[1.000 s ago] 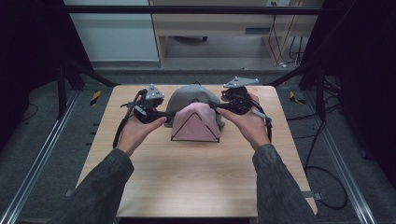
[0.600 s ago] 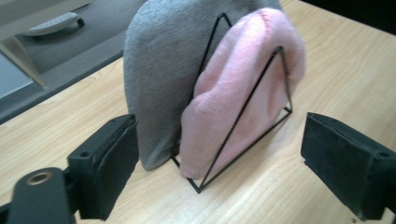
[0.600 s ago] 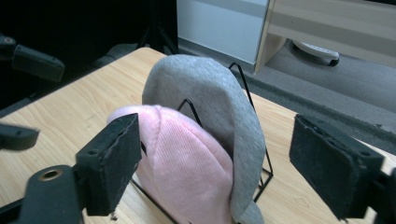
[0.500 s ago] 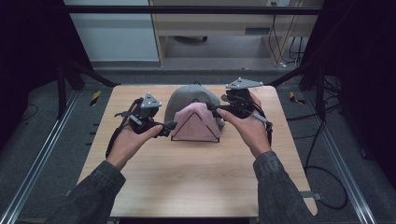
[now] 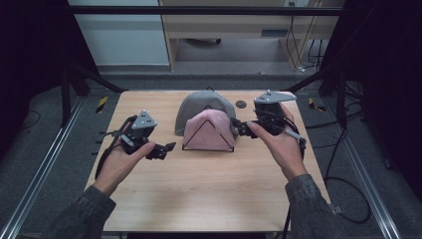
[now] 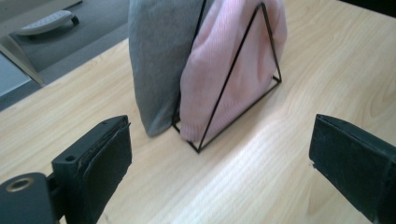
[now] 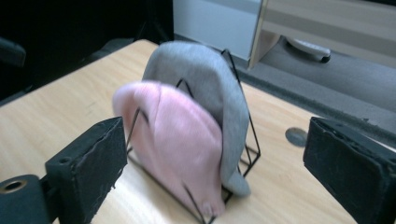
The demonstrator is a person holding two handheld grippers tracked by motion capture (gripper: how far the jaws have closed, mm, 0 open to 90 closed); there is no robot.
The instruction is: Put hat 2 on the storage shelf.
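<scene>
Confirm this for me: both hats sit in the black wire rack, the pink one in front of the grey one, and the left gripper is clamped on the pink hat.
Not quite. The left gripper is not clamped on the pink hat: the left gripper view shows its jaws wide apart over bare table, short of the wire rack. The rest stands: both hats sit in the rack, pink in front of the grey hat.

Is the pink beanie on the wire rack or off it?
On: the pink beanie stands upright, draped over the black wire rack, leaning against the grey beanie.

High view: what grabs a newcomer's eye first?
The pink knit hat and the grey hat behind it, both standing in a black wire rack mid-table. The left gripper and right gripper flank them, jaws open and just widened, nothing between.
</scene>
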